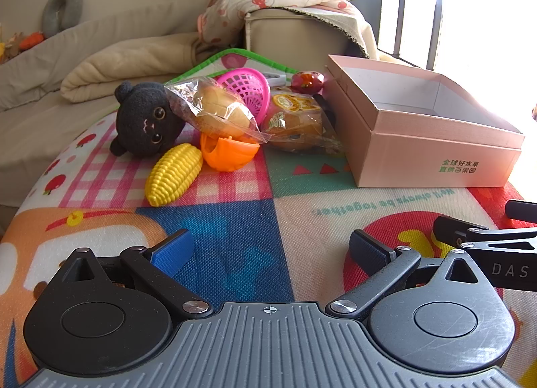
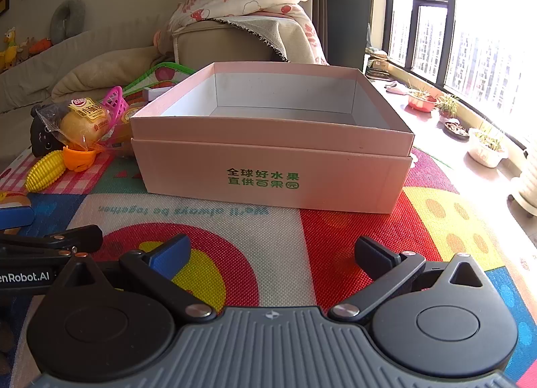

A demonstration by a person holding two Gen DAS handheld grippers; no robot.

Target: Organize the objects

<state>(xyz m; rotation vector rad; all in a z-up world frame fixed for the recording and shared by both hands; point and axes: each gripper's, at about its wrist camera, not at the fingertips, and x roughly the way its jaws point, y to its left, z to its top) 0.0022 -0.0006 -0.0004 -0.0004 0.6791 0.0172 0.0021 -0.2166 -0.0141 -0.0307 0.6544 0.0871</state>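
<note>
Both grippers hover over the play mat (image 1: 235,247) with jaws fully released, nothing between them: left gripper (image 1: 272,250), right gripper (image 2: 273,253). The pink box (image 2: 272,166) sits open at 12 o'clock of the right gripper. The toy pile lies at 11 o'clock of the left gripper: black plush (image 1: 146,119), yellow corn (image 1: 174,173), orange shell (image 1: 226,153), two wrapped buns (image 1: 221,109), pink basket (image 1: 250,89).

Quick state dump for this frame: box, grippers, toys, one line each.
pink box: open, nothing visible inside
left gripper: open, holding nothing
right gripper: open, holding nothing
pink basket: tipped on its side
black plush: lying on the mat
toy corn: lying flat
bagged bread: resting on the pile
</note>
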